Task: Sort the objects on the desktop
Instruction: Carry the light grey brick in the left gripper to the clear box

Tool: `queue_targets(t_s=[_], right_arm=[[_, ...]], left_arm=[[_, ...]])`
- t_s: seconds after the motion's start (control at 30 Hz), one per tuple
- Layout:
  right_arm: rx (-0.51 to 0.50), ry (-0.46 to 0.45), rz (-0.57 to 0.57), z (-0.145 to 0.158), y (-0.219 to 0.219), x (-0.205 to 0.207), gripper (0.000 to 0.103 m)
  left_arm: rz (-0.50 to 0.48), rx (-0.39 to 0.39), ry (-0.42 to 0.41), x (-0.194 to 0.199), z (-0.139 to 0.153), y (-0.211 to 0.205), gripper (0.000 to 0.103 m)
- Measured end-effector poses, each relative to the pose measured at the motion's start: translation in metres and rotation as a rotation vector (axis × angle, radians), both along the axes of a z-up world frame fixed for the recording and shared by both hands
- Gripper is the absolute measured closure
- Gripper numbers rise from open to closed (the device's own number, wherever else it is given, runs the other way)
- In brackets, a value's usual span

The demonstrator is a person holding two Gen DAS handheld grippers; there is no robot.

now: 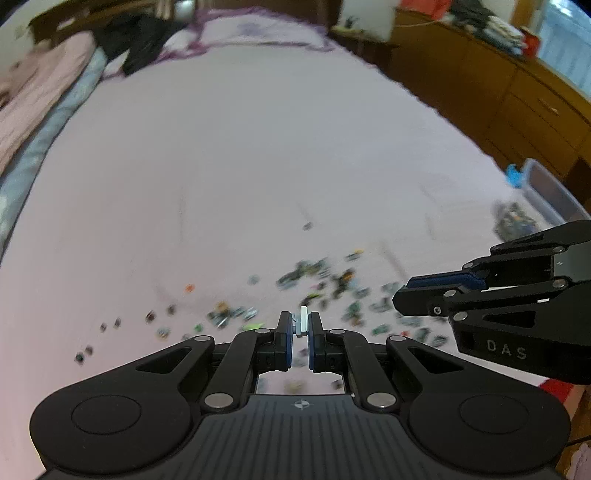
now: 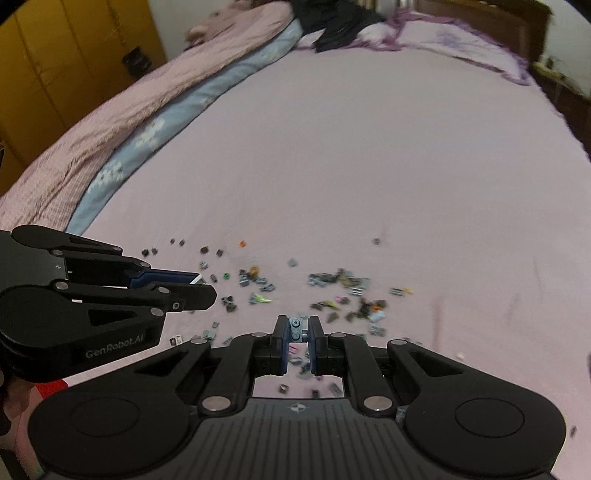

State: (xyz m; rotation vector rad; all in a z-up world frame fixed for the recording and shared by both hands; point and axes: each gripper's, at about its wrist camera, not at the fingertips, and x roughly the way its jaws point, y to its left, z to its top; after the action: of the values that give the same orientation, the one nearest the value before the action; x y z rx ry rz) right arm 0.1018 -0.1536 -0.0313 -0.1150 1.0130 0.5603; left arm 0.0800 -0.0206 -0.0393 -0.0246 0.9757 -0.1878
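Observation:
Many small building bricks (image 1: 332, 284) lie scattered on the pink bed sheet (image 1: 258, 166); they also show in the right wrist view (image 2: 332, 284). My left gripper (image 1: 300, 325) is shut on a small grey and white brick (image 1: 302, 320) above the pile. My right gripper (image 2: 297, 328) is shut on a small blue-grey studded brick (image 2: 295, 328). In the left wrist view the right gripper (image 1: 402, 295) comes in from the right. In the right wrist view the left gripper (image 2: 207, 286) comes in from the left.
A clear plastic box (image 1: 550, 192) sits at the bed's right edge beside a heap of bricks (image 1: 513, 219). Wooden cabinets (image 1: 498, 81) stand to the right. A folded quilt (image 2: 129, 122) and dark clothing (image 2: 332, 22) lie along the far left.

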Motion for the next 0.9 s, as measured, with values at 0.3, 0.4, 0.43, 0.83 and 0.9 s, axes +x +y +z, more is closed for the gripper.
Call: queue_targets(t_s=[0.3, 0.4, 0.43, 0.83, 0.9], right_arm=[[0.058, -0.059, -0.103, 0.041, -0.083, -0.022, 0.092], [0.072, -0.083, -0.122, 0.052, -0.119, -0.029, 0.092], [0.076, -0.088, -0.128, 0.055, -0.131, -0.031, 0.092], [0.089, -0.122, -0.150, 0.067, -0.285, -0.062, 0.092], [0.087, -0.120, -0.169, 0.069, -0.308, -0.067, 0.092]], left_arm=[[-0.102, 0.032, -0.061, -0.005, 0.045, -0.087, 0.093], [-0.119, 0.037, -0.062, -0.008, 0.053, -0.121, 0.093], [-0.124, 0.039, -0.064, -0.010, 0.055, -0.132, 0.093], [-0.156, 0.022, -0.077, -0.019, 0.075, -0.270, 0.093], [-0.186, 0.026, -0.076, -0.019, 0.080, -0.290, 0.093]])
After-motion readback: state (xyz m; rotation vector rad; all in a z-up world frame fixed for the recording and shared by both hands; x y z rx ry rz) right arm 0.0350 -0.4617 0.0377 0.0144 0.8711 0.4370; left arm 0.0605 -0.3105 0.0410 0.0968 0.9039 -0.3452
